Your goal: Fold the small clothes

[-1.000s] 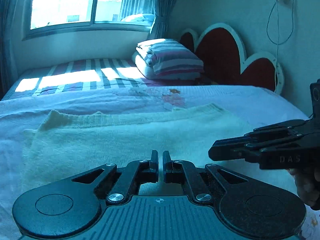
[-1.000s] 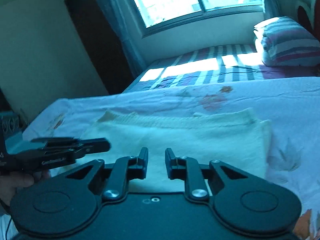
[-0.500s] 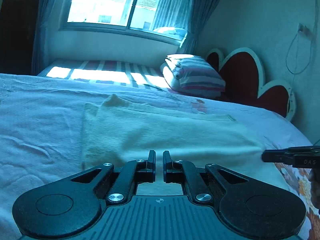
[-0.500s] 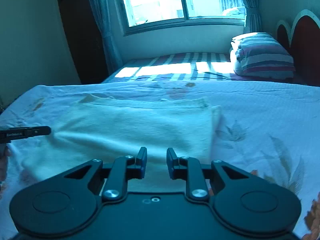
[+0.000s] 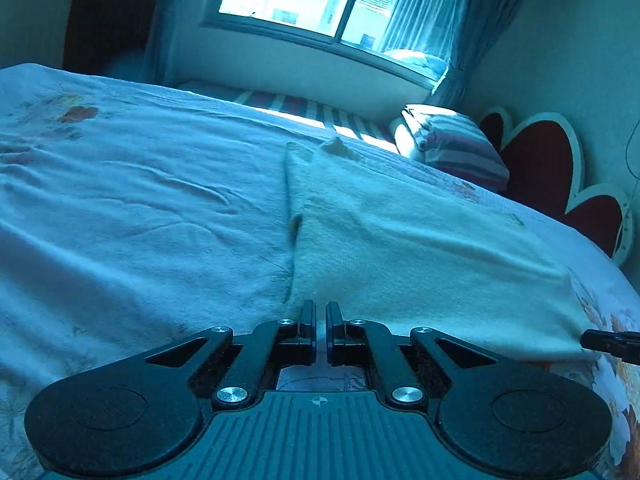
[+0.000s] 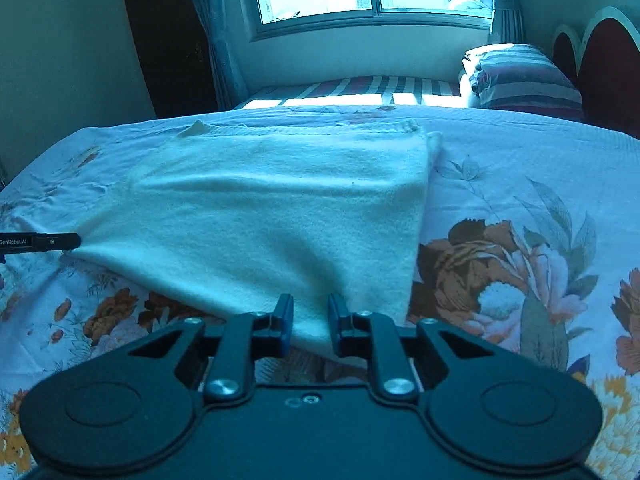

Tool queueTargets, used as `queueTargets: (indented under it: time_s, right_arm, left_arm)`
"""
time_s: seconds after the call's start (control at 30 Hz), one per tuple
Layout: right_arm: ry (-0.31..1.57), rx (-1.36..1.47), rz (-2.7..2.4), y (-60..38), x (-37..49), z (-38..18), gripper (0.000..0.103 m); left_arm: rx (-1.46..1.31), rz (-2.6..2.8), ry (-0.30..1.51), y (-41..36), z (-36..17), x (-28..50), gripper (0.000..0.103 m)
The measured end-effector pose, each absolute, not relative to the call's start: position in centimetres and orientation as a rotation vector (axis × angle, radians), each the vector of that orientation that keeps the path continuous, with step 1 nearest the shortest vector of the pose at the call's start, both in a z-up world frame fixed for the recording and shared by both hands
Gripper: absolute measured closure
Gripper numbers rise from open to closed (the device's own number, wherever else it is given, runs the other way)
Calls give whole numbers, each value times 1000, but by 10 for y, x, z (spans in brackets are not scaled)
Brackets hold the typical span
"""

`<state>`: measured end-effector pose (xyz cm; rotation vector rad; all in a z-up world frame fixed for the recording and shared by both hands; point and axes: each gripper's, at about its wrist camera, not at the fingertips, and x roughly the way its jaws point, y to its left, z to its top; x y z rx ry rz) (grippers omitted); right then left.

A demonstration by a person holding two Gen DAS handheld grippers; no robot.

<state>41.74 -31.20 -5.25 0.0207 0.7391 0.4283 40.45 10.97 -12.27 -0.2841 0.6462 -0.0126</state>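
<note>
We hold cream garment (image 6: 272, 216) near corners: left gripper (image 5: 320, 316) clenched, right gripper (image 6: 310, 312) slightly parted, grasp unclear, for next fold.

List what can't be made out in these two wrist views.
- Left wrist view: near edge of the cream garment is hidden behind the left gripper, so any grip on it is unclear.
- Right wrist view: the garment's near corner runs under the right gripper; pad contact cannot be told.
- Both views: the hands are out of frame.
- Garment type: folded, indistinct.
</note>
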Motion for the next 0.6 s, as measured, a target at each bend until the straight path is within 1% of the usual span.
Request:
queueTargets:
  time_s: [0.03,0.17,0.2,0.23,0.27,0.3,0.33,0.4,0.47,0.5,0.53,0.6]
  right_arm:
    - [717,28,422,-312,415,-48,77]
    - [685,85,441,-302,410,-47,77]
    - [687,92,444,-297,410,-49,77]
    - [690,99,452,-293,411,-50,77]
    - [692,103,463,-289,411,-50,77]
    - [689,101,476,-283,412,-50,77]
    - [689,99,484,-278,412,-50,76]
    - [696,111,498,-272,414,-50,76]
    - [694,124,498,-268,415,-47,76]
    - [689,128,494,-266,415,-45,76]
    - [687,129,491,-264,414,-43,76]
    - [681,128,477,-260,412,-39,76]
  left_arm:
    - [-292,9,648,110,-122,403,99]
    - [-477,38,698,114,-131,402,98]
    - [-542,41,708,115,-134,402,95]
    - [-612,41,717,116,-138,401,70]
    - [-675,53,712,117,-141,400,48]
    - [-747,67,679,120,-144,396,17]
    - [-795,72,651,122,-146,394,15]
    - [-912,101,633,129,-155,395,16]
    - [-1024,117,595,135,-164,395,22]
    - [-1044,122,594,134,-167,395,31]
    - [-1080,113,601,132,-171,395,37]
    - [-1143,91,608,123,-178,391,38]
